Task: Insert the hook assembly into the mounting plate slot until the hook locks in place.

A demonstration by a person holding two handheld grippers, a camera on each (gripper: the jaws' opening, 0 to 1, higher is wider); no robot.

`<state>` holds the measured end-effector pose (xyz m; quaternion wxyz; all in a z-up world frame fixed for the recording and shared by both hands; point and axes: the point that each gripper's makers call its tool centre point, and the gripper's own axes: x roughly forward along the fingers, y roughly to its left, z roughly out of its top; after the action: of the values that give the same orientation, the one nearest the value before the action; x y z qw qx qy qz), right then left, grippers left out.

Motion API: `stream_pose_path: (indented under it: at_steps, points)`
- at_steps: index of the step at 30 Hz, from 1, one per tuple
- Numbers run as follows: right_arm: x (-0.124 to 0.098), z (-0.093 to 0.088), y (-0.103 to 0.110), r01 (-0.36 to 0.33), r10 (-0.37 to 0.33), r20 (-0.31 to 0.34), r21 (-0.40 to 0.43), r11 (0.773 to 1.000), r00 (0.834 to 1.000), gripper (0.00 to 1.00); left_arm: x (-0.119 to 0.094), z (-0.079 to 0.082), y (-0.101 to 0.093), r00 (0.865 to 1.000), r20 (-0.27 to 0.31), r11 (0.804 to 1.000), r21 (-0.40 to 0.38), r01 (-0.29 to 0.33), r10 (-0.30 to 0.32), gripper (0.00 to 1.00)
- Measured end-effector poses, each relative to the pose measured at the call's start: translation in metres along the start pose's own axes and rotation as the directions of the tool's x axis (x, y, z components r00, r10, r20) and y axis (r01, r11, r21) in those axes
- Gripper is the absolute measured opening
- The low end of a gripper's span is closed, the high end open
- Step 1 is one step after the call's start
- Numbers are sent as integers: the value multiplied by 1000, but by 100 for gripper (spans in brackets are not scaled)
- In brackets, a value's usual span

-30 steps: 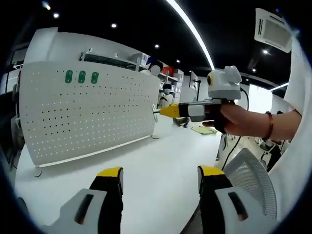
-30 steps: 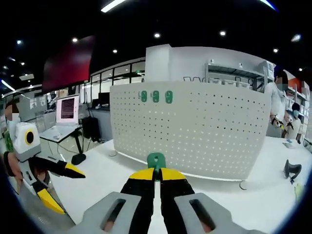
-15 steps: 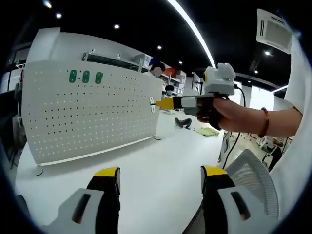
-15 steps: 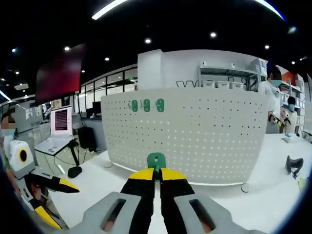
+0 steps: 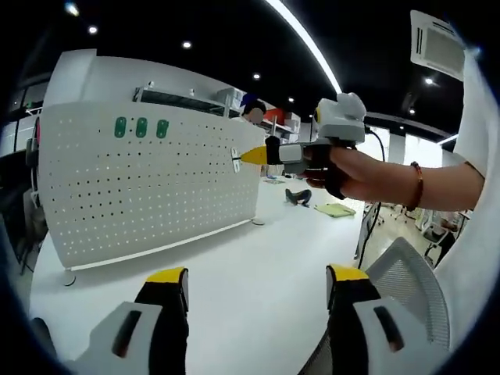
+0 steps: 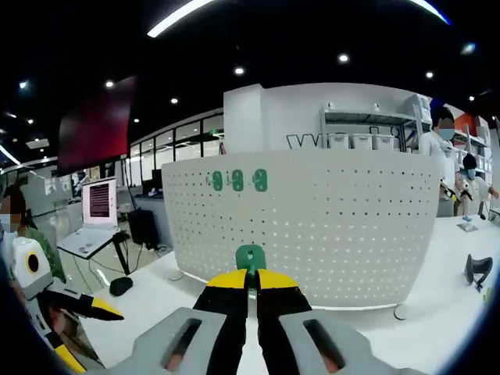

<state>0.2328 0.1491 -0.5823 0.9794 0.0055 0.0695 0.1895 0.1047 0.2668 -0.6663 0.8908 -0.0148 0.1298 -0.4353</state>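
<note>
Three green hooks already sit in a row on the white pegboard, centre of the right gripper view. The right gripper is pinched tight on another green hook, its tip showing above the jaws. Over the last second the board has grown larger, so insertion seems near. The left gripper, bottom of its view, is wide open and empty.

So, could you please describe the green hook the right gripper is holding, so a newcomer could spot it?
A white pegboard stands on the table. In front of it, the right gripper pinches the green hook. Three similar green hooks sit in the board's top row.
</note>
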Motion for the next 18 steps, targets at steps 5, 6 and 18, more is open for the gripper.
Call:
stream_pose_path:
  at_steps: [5,6,18]
  points:
    - [8,9,-3,3,-4,16,9,1000,1000,1,-2,-2,2,1000,-9,1000,4,-9,9,71]
    - [9,11,-4,5,-5,18,13,1000,1000,1,-3,-2,1,1000,-5,1000,1,-6,6,72]
    - [24,26,-15,58,-60,56,34,998,997,1,-6,1,2,1000,0,1000,14,-8,8,78]
